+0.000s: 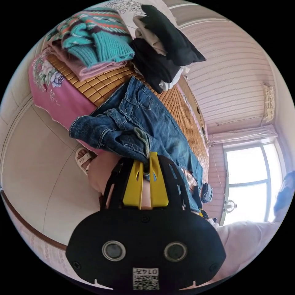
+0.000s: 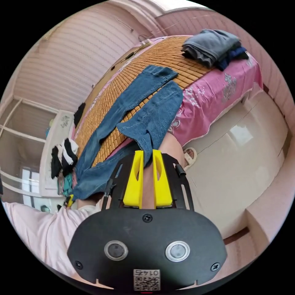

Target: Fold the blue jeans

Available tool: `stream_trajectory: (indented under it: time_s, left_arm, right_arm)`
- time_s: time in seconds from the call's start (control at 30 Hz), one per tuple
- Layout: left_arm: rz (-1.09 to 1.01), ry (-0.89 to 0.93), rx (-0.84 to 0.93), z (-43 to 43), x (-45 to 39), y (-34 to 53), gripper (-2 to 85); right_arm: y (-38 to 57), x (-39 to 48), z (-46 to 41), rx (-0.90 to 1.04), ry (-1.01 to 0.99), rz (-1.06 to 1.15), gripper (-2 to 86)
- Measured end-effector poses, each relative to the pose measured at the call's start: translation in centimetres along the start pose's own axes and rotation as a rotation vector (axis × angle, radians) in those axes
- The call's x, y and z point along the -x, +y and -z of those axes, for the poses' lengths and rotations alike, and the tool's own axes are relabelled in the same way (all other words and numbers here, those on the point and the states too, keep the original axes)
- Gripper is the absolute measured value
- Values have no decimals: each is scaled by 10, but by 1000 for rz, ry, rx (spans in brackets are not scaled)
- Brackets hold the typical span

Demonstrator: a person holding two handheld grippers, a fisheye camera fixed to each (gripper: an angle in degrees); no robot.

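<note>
The blue jeans [image 2: 138, 101] lie across the bamboo mat [image 2: 159, 58] on the bed, waistband clamped in the left gripper [image 1: 147, 163] and one leg's edge clamped in the right gripper [image 2: 147, 159].

my left gripper [image 1: 147, 167] | mirrored digits by a code sticker, not legible | my right gripper [image 2: 147, 161] | same kind of sticker, not legible

Blue jeans [image 1: 144, 123], yellow tongs [image 1: 147, 166], pink floral bedsheet [image 1: 52, 89], teal patterned striped sweater [image 1: 95, 33], tan woven mat [image 2: 159, 55]
</note>
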State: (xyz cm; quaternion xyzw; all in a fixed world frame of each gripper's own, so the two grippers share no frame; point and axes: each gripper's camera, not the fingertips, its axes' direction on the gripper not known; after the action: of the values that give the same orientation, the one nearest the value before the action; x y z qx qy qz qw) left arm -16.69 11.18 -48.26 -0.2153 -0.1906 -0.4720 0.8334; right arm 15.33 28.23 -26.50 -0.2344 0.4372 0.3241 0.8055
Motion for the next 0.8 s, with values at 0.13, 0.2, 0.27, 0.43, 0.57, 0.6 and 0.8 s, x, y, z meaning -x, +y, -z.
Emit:
stream_trajectory:
  time_s: [0.13,0.2,0.27,0.43,0.57,0.6,0.8]
  left_arm:
    - [35,66,-17,-8,4,21,33]
    - [21,114,-36,-5,3,33,38]
    - [0,60,-20,-3,-1,43,41]
    - [-270,-398,102,-28,-59,54,-3]
    - [-378,-485,47,-37,-95,47,-9]
    - [-400,-499,26,-38,-104,44,-9]
    - [-448,-554,-80,-96,-131,2,-10]
  right_arm:
    - [-9,37,-8,41,193,211,35]
    - [-3,71,-4,-21,451,357,17]
    - [17,122,-20,-195,802,632,2]
    - [29,183,-118,-330,1030,982,-9]
    - [2,222,-198,-212,812,1044,-10]
    - [-4,225,-210,-195,799,1044,-10]
    - [-62,234,-324,-109,785,892,-10]
